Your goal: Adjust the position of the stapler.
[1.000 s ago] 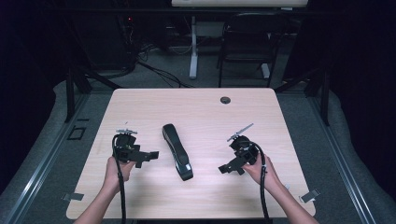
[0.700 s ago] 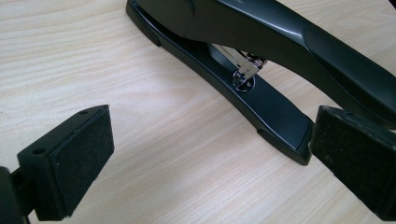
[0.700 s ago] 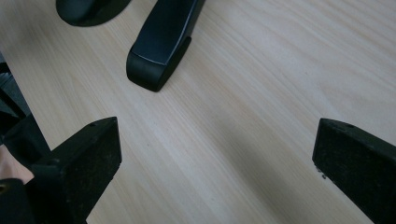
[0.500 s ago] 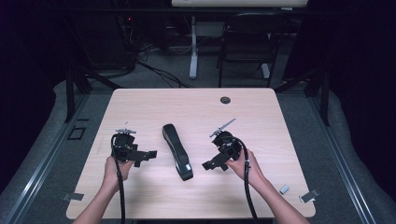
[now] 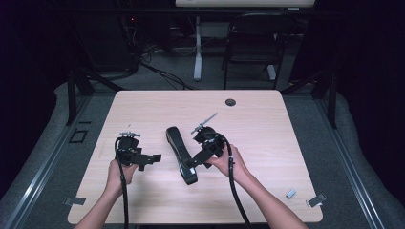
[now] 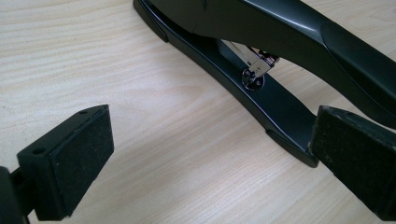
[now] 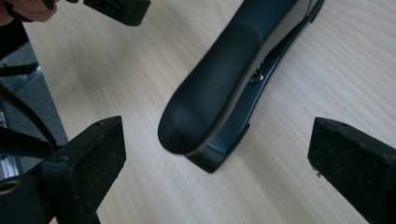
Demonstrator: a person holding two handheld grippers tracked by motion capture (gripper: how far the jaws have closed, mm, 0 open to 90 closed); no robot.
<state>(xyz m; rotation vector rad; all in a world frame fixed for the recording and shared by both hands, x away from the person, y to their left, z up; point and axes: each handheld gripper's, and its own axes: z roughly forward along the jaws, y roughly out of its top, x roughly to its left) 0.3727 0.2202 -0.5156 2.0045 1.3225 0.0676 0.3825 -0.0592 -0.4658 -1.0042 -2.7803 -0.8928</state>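
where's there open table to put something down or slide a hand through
Free: the whole far strip of the table beyond the stapler, broken only by the round cable grommet; the right side past the right gripper; the near edge between the forearms. Crowded: the middle, where the left gripper and right gripper flank the stapler.

The desk lies bare on its far half and right side, with open room to pass there. The stapler lies mid-desk as the one obstacle, between the left hand-held gripper and the right hand-held gripper. The right one's spread jaws flank the stapler's near end with free wood on both sides.
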